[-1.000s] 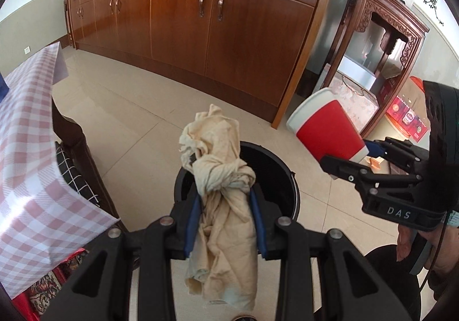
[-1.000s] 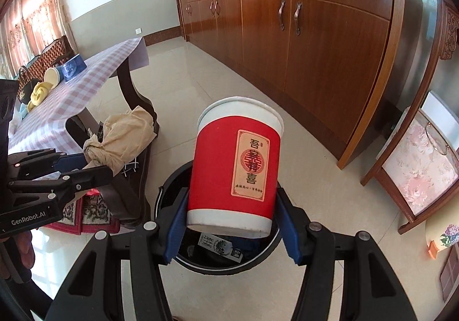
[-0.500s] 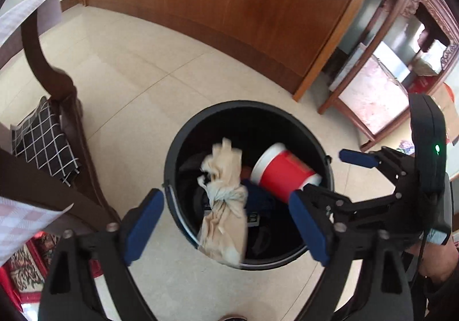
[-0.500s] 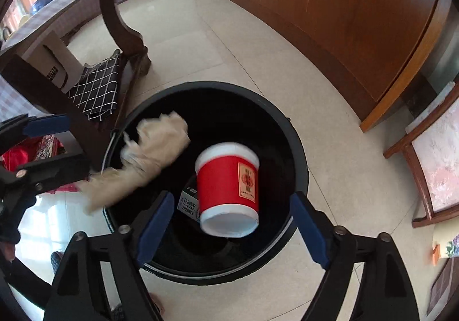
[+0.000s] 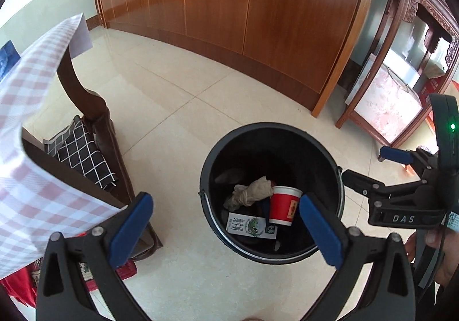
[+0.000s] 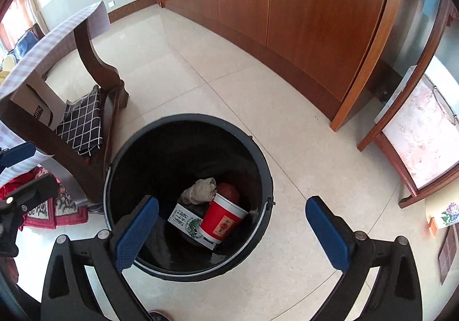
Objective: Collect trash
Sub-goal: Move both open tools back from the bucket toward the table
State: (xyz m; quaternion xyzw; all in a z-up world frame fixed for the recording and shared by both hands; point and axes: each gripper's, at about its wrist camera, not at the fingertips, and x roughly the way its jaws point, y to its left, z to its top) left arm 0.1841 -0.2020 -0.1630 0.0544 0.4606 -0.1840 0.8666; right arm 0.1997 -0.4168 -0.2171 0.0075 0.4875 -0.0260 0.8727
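Observation:
A black round trash bin [image 5: 330, 154] [image 6: 137, 143] stands on the tiled floor. Inside it lie a red paper cup [image 5: 282, 209] [image 6: 222, 219], a crumpled beige cloth [image 5: 252, 192] [image 6: 200, 192] and a white and green carton [image 5: 246, 225] [image 6: 186, 220]. My left gripper [image 5: 226, 226] is open and empty, above the bin's near left side. My right gripper [image 6: 232, 232] is open and empty, above the bin's near right rim. The right gripper also shows at the right of the left wrist view [image 5: 370, 169].
A table with a pink checked cloth [image 5: 31, 131] and dark wooden legs [image 6: 94, 62] stands left of the bin. A black checked cloth [image 5: 80, 154] lies under it. Brown cabinets [image 5: 258, 11] line the back. A carved wooden stand [image 5: 401, 77] is at the right.
Both grippers opened and let go of the beige cloth and the red cup, which fell into the bin. Both grippers then rose higher above the bin.

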